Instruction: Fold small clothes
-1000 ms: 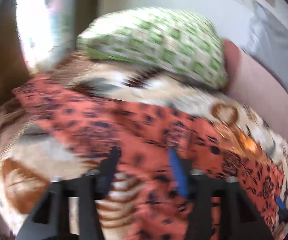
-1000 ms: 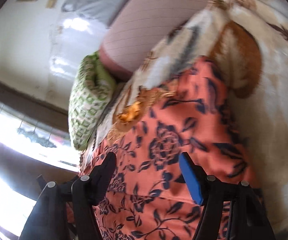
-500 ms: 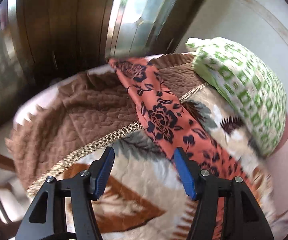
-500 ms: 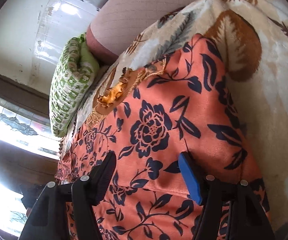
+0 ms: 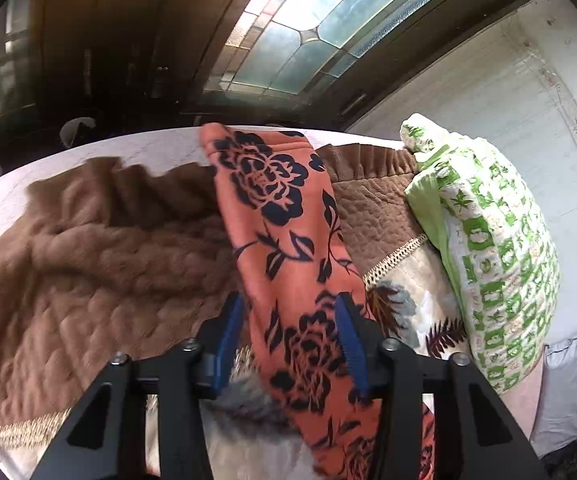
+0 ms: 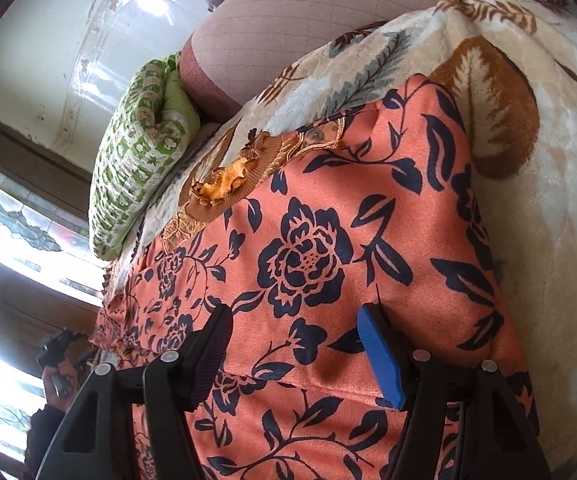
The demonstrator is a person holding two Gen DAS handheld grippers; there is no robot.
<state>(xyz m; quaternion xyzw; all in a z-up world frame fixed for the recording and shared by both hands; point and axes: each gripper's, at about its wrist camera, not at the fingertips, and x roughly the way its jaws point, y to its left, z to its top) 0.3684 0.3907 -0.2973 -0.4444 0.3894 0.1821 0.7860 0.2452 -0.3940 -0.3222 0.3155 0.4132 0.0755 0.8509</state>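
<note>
The left gripper [image 5: 290, 340], jaws just closing, straddles the orange floral garment [image 5: 288, 248] near the bed's [image 5: 68, 248] edge; the right gripper [image 6: 294, 344] hovers, jaws open.

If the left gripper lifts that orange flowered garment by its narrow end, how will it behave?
The orange flowered garment will probably hang limp, since it drapes over the blanket's bumps. It looks thin, so likely light. Its smooth sheen suggests it may slip between the pads.

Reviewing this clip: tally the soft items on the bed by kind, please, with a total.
Orange floral garment: 1
Green-and-white patterned pillow: 1
Leaf-print blanket with brown quilted border: 1
Pinkish-brown bolster: 1
Total: 4
</note>
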